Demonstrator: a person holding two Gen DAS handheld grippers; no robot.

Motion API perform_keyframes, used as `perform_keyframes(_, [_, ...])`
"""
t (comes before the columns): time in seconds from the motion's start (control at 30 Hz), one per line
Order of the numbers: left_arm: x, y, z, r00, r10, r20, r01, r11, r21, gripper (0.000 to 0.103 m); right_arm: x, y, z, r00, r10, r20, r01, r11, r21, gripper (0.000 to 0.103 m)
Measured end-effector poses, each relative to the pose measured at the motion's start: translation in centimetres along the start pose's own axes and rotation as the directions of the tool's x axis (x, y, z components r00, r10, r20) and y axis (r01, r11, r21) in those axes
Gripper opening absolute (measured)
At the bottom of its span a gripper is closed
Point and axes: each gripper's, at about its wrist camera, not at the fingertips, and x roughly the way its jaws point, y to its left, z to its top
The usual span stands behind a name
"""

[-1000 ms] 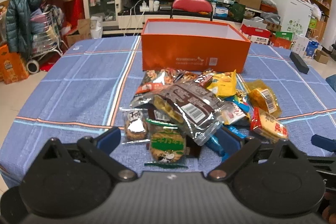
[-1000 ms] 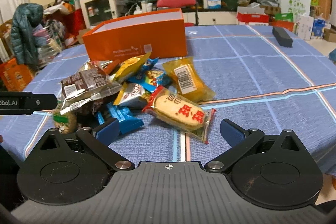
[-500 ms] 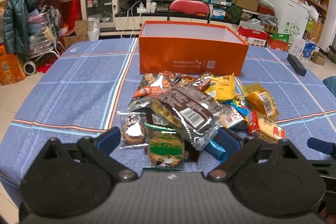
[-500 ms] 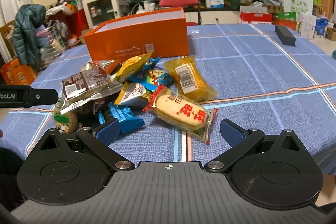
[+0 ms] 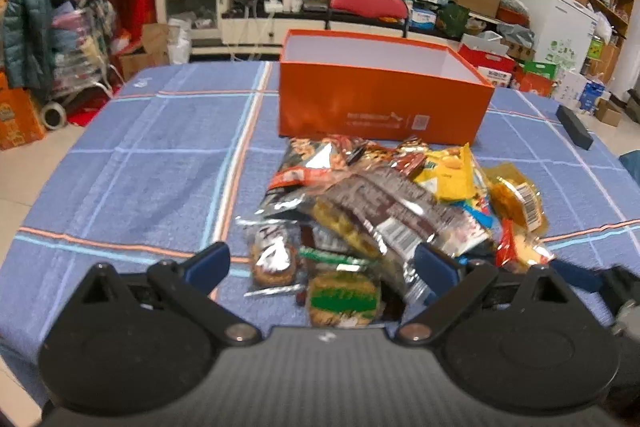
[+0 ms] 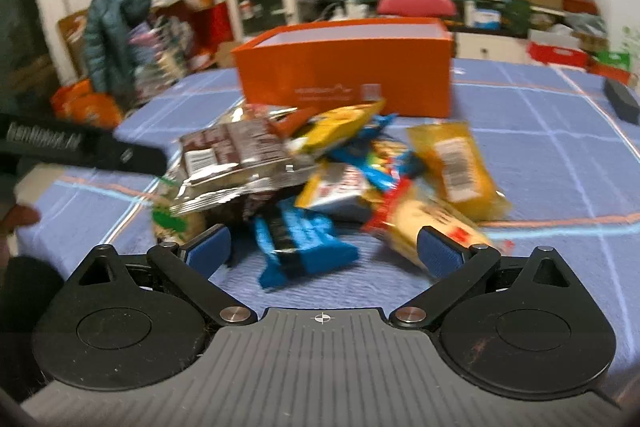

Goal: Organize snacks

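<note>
A heap of snack packets (image 5: 384, 211) lies on the blue checked tablecloth (image 5: 140, 163) in front of an open orange box (image 5: 380, 95). My left gripper (image 5: 320, 263) is open just before the near edge of the heap, over a green-labelled cookie pack (image 5: 344, 299). A brown foil pack (image 5: 400, 211) tops the heap. My right gripper (image 6: 324, 247) is open around a blue wrapped bar (image 6: 300, 239), with a red-and-cream cake pack (image 6: 424, 219) by its right finger. The heap (image 6: 320, 163) and the orange box (image 6: 348, 67) also show there.
A black oblong case (image 5: 574, 127) lies at the table's right edge. A red chair (image 5: 368, 5) stands behind the box. The left gripper's body (image 6: 80, 147) crosses the left of the right wrist view. Cluttered shelves and boxes fill the room behind.
Both grippers have moved forward toward the heap. The right gripper shifted left, from facing the red-and-cream cake pack to straddling the blue bar. Both stayed open.
</note>
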Motion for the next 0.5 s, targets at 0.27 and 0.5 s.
perform_keyframes(0.27, [3.4, 0.7, 4.8, 0.997, -0.077, -0.020, 0.078, 0.995, 0.066, 0.095, 2.9, 0.6, 2.0, 0.988, 0.142, -0.051, -0.139, 0.988, 0.061, 0.076])
perform_keyframes(0.5, [6.5, 1.5, 7.5, 0.986, -0.156, -0.056, 0.161, 0.982, 0.096, 0.095, 4.8, 2.9, 3.0, 0.976, 0.200, -0.085, -0.196, 0.979, 0.055, 0.076])
